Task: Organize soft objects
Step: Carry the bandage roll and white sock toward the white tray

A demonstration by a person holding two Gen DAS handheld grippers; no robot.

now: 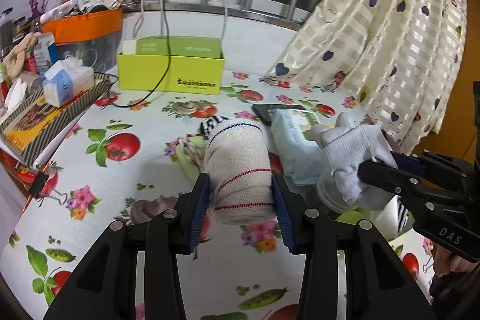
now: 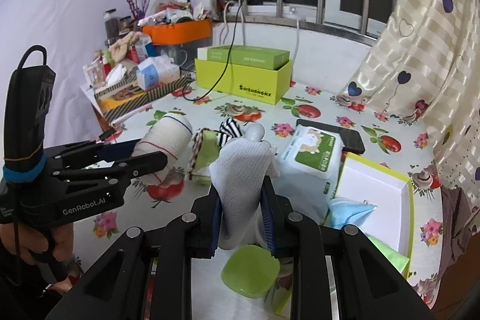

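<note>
Counted were two grippers, left [image 1: 241, 197] and right [image 2: 241, 210]. Soft goods: one bandage roll [image 1: 240, 167], one white sock [image 2: 240, 170], one wipes pack [image 2: 312, 153], one face mask [image 2: 349, 210].

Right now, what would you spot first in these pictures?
Two black grippers held up over the fruit-printed tablecloth. The left gripper squeezes a rolled beige sock with red stripes, and the right gripper pinches a white glove. Behind them sits a bright lime-green box.
</note>
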